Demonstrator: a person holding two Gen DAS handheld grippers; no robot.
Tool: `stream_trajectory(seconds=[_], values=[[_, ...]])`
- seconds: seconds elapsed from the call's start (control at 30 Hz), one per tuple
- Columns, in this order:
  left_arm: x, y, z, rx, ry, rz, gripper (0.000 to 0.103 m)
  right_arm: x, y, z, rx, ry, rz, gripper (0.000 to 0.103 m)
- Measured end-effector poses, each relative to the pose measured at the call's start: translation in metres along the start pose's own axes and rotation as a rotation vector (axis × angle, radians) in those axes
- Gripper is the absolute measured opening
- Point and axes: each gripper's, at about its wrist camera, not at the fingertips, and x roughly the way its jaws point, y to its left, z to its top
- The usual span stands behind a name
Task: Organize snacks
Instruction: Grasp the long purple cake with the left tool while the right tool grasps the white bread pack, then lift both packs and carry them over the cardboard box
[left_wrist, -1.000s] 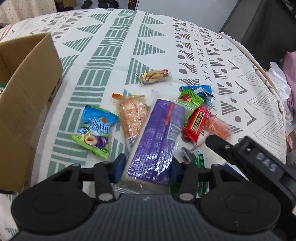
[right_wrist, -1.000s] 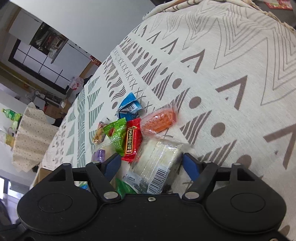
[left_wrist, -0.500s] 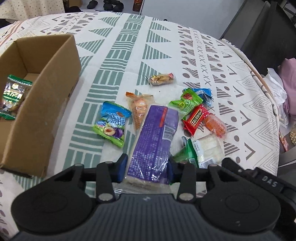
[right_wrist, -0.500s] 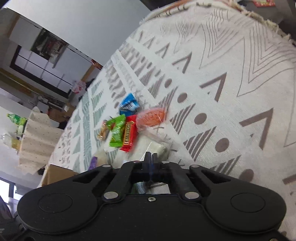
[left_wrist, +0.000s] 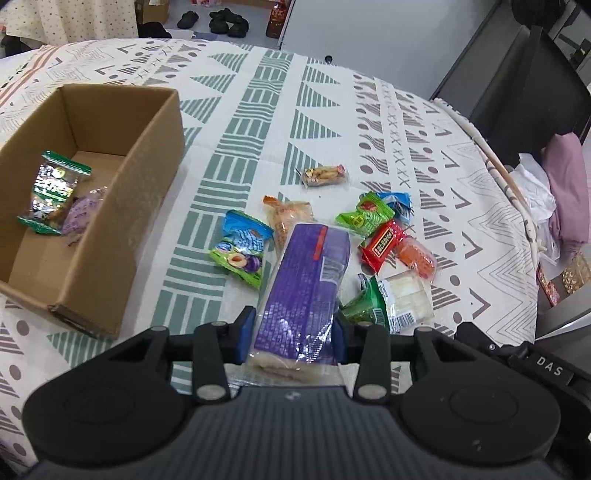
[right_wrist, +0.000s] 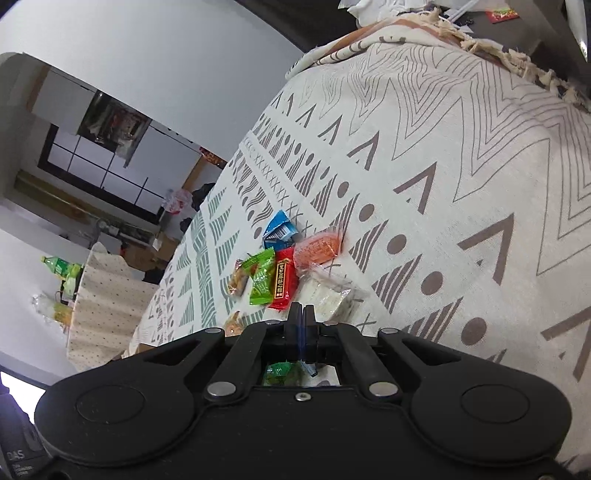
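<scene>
My left gripper (left_wrist: 291, 332) is shut on the near end of a long purple snack packet (left_wrist: 306, 280), held up off the patterned tablecloth. To the left stands an open cardboard box (left_wrist: 155, 122) holding a green-edged packet (left_wrist: 55, 188) and a small purple one (left_wrist: 79, 216). My right gripper (right_wrist: 301, 314) has its fingers pressed together just short of a white wafer packet (right_wrist: 328, 295). Whether it pinches that packet's wrapper edge I cannot tell. Loose snacks lie beyond: a red packet (right_wrist: 282, 282), a green one (right_wrist: 262, 280), an orange one (right_wrist: 317, 249) and a blue one (right_wrist: 279, 232).
More snacks lie on the cloth: a blue-green fruit packet (left_wrist: 240, 253), an orange cracker packet (left_wrist: 284, 218) and a small brown pack (left_wrist: 325, 175). The table edge (left_wrist: 517, 192) runs along the right, with pink and white cloth (left_wrist: 565, 192) beyond it.
My left gripper has risen with the purple packet, and the box has come fully into view. My right gripper's jaws, open around the white packet a second ago, have shut and lifted.
</scene>
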Motion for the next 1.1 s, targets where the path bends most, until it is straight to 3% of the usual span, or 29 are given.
stream_trajectory(seconds=[0.07,0.1,0.17,0.23,0.27,0.57,0.67,0.73,0.87,0.9,0.97,1.1], values=[[-0.003,0.002,0.000,-0.006,-0.005,-0.002,0.041,0.003,0.000,0.000,0.013,0.016,-0.007,0.001],[-0.003,0.003,0.001,-0.008,-0.006,-0.004,0.041,0.008,-0.001,0.001,0.032,0.039,-0.012,0.008],[-0.003,0.005,0.002,-0.013,-0.007,-0.009,0.041,0.016,-0.006,0.001,0.075,0.072,-0.011,0.023],[-0.002,0.006,0.003,-0.016,-0.010,-0.011,0.041,0.025,-0.007,0.001,0.096,0.078,-0.009,0.050],[-0.001,0.006,0.004,-0.018,-0.011,-0.011,0.041,0.030,-0.006,0.002,0.096,0.079,-0.016,0.057],[0.014,0.012,0.010,-0.040,0.011,-0.014,0.041,0.073,0.007,0.007,0.050,0.107,-0.083,0.065],[0.019,0.011,0.013,-0.040,0.011,-0.012,0.040,0.081,0.019,0.007,-0.005,0.084,-0.098,0.081],[0.021,0.011,0.015,-0.041,0.008,-0.011,0.040,0.087,0.027,0.004,-0.056,0.068,-0.126,0.085],[0.029,0.012,0.017,-0.041,0.014,-0.007,0.039,0.096,0.044,-0.005,-0.185,0.048,-0.204,0.084],[0.032,0.012,0.017,-0.042,0.021,-0.007,0.038,0.096,0.046,-0.006,-0.208,0.045,-0.219,0.080],[0.037,0.012,0.017,-0.041,0.039,-0.007,0.038,0.097,0.049,-0.010,-0.266,0.033,-0.268,0.063],[0.049,0.013,0.011,-0.043,0.082,0.004,0.038,0.095,0.050,-0.011,-0.323,0.031,-0.311,0.053]])
